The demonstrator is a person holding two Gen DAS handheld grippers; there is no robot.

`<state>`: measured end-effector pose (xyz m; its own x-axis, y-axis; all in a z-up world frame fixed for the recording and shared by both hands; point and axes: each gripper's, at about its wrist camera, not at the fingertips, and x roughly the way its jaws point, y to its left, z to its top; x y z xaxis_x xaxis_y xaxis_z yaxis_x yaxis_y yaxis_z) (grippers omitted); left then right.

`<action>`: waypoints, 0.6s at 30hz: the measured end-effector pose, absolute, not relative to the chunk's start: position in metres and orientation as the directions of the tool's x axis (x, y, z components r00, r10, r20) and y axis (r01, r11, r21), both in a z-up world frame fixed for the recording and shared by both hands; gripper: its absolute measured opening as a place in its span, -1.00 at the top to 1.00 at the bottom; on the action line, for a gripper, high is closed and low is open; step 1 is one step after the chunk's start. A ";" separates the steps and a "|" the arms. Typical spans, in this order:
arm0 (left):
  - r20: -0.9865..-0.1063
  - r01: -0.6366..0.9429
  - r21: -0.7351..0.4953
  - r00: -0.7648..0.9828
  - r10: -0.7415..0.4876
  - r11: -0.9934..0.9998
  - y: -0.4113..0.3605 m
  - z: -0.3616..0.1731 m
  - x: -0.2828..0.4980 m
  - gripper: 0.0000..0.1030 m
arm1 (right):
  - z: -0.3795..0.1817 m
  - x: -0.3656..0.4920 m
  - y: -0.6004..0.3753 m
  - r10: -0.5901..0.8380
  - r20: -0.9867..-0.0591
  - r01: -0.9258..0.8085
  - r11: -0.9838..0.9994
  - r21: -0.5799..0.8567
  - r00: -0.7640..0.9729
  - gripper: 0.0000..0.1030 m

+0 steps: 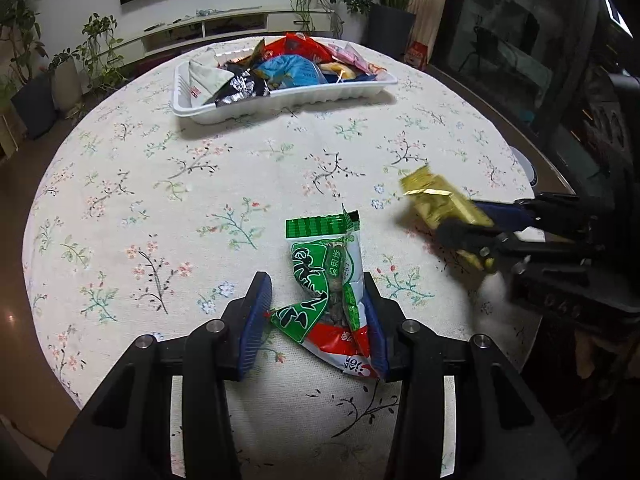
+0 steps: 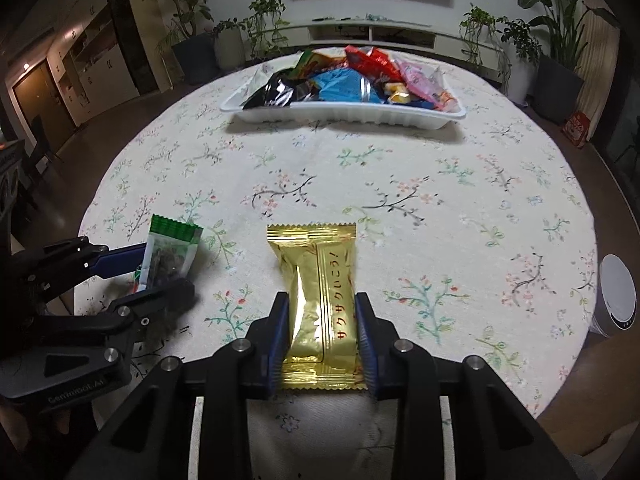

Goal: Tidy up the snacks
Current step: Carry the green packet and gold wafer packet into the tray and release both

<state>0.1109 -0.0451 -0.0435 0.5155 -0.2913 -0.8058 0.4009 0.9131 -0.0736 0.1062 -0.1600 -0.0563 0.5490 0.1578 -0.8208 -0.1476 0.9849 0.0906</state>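
Note:
A green snack packet (image 1: 328, 280) sits crumpled between the blue pads of my left gripper (image 1: 316, 280), which is shut on it just above the flowered tablecloth. In the right wrist view the same green packet (image 2: 172, 248) shows in the left gripper (image 2: 164, 270) at the left edge. My right gripper (image 2: 321, 298) is shut on a gold wrapped snack (image 2: 320, 280), pinching it at its waist. The left wrist view shows that gold snack (image 1: 436, 196) in the right gripper (image 1: 460, 216) at the right. A white tray (image 1: 280, 100) (image 2: 344, 114) piled with several snack bags stands at the table's far side.
The round table carries a floral cloth (image 2: 360, 184) between the grippers and the tray. A white round device (image 2: 618, 292) stands just past the table's right edge. Potted plants and a low TV cabinet (image 2: 372, 34) line the far wall.

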 end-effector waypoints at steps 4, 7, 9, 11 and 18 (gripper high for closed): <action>-0.799 0.388 -0.067 0.531 -0.283 0.919 -0.044 -0.040 0.112 0.20 | -0.042 0.103 -0.172 0.148 -0.798 -0.125 0.988 0.092 0.585 0.34; -0.793 0.379 -0.063 0.543 -0.277 0.923 -0.042 -0.037 0.113 0.20 | -0.030 0.103 -0.179 0.139 -0.778 -0.114 0.990 0.086 0.612 0.34; -0.788 0.372 -0.059 0.552 -0.272 0.926 -0.040 -0.034 0.113 0.20 | -0.023 0.103 -0.182 0.136 -0.768 -0.111 0.990 0.085 0.625 0.34; -0.783 0.367 -0.059 0.560 -0.271 0.928 -0.039 -0.031 0.114 0.20 | -0.018 0.104 -0.183 0.133 -0.761 -0.111 0.991 0.081 0.635 0.34; -0.761 0.353 -0.058 0.590 -0.270 0.934 -0.032 -0.013 0.124 0.20 | 0.000 0.109 -0.183 0.129 -0.736 -0.123 0.990 0.062 0.664 0.34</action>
<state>0.1237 -0.0319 -0.0129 0.5896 -0.2702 -0.7612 0.3526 0.9339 -0.0584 0.1086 -0.1828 -0.0001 0.6645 0.1286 -0.7362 -0.1231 0.9905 0.0620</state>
